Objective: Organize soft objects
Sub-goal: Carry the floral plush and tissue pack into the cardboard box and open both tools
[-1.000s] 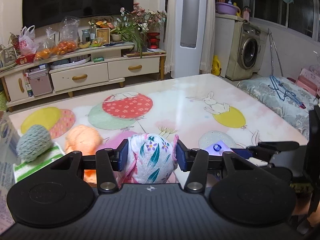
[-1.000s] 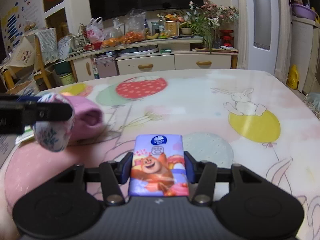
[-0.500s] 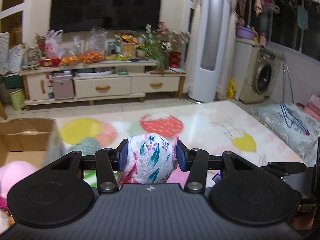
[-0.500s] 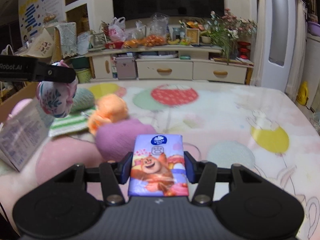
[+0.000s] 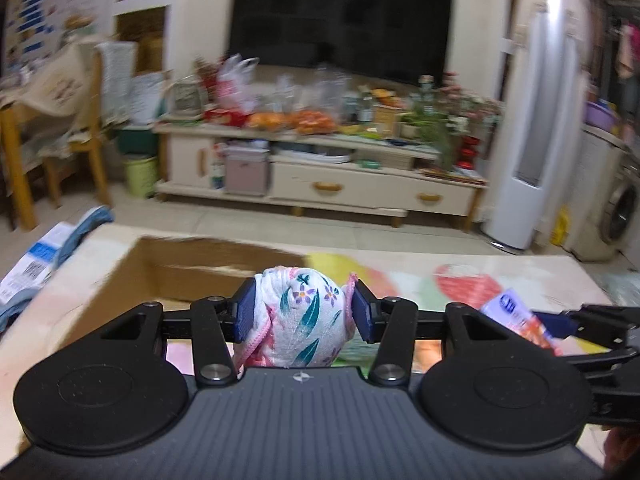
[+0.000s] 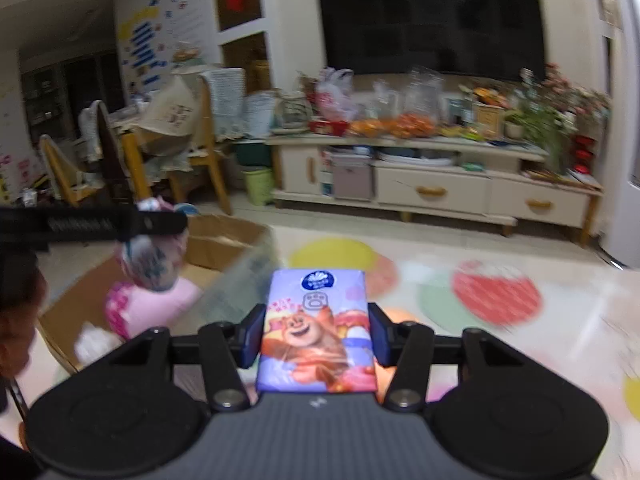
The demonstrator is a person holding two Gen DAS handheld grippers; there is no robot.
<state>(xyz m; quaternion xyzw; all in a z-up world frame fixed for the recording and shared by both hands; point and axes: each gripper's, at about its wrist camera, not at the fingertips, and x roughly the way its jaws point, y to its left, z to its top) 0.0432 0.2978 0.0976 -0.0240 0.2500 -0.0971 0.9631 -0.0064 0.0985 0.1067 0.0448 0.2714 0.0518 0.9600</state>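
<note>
Left gripper (image 5: 304,312): hanging above the box (image 5: 192,264), pads squeezing one floral bundle (image 5: 306,316).
Right gripper (image 6: 316,334): hovering level over the table (image 6: 560,320), just right of the box, gripping one tissue pack (image 6: 316,328).
Box contents: one pink item (image 6: 160,304), one white item (image 6: 94,342) showing.

- The near wall of the cardboard box (image 5: 188,258) is hidden behind the left gripper (image 5: 304,312); its left side is cut by blur.
- The lower part of the floral cloth bundle (image 5: 306,316) is covered by the gripper body.
- The tissue pack (image 5: 520,320) is seen only in part, blurred, behind the linkage.
- In the right wrist view, the box contents (image 6: 152,304) are smeared and cannot be identified.
- The items on the TV cabinet (image 6: 432,148) are too blurred to tell.
</note>
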